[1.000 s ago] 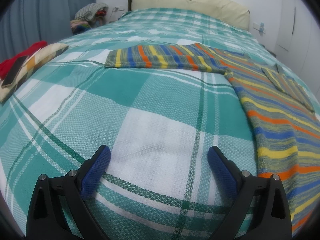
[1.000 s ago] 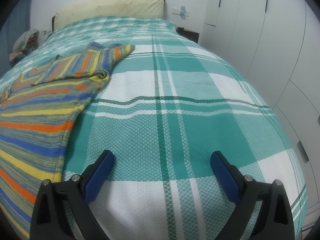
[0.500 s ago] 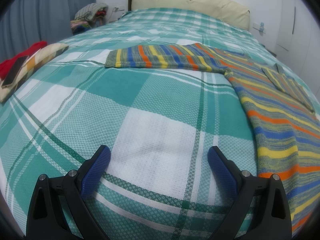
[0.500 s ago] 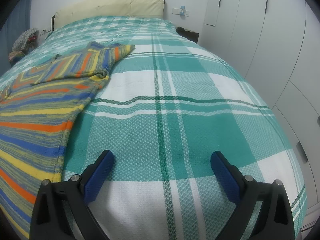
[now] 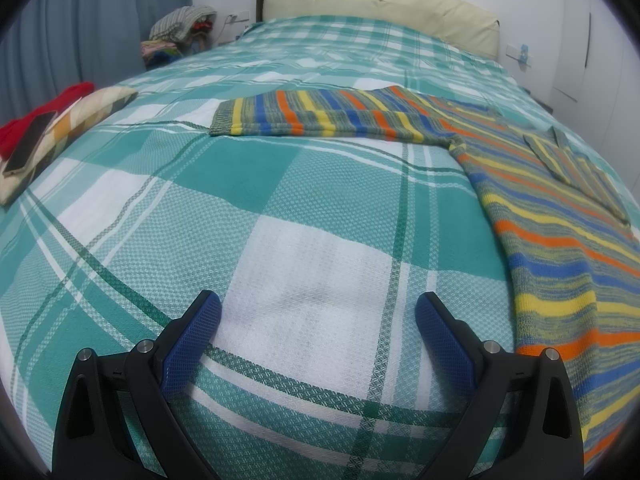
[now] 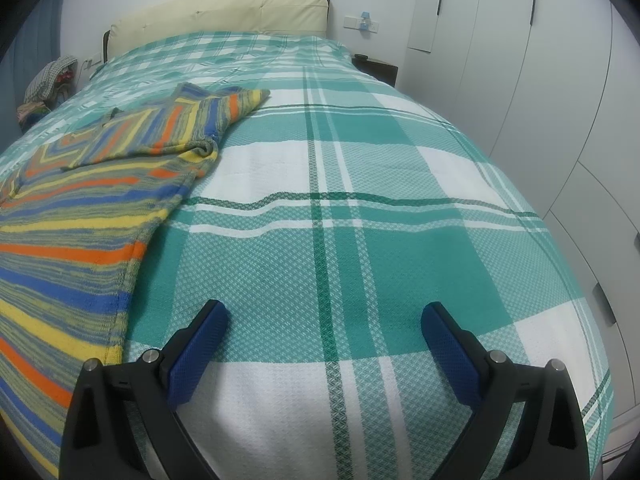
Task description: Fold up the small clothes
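Observation:
A striped knit sweater (image 5: 552, 248) in blue, orange, yellow and grey-green lies flat on the bed. One sleeve (image 5: 320, 116) stretches out to the left in the left wrist view. The other sleeve (image 6: 168, 132) is folded in over the body in the right wrist view, where the sweater (image 6: 68, 248) fills the left side. My left gripper (image 5: 318, 316) is open and empty over bare bedspread, left of the sweater's hem. My right gripper (image 6: 324, 320) is open and empty, to the right of the sweater's side edge.
The bed carries a teal and white plaid bedspread (image 5: 240, 184) and a cream headboard (image 5: 380, 4). A folded stack with a red garment and a phone (image 5: 44, 132) sits at the left edge. A clothes pile (image 5: 180, 28) stands beside the bed. White wardrobe doors (image 6: 560, 80) line the right.

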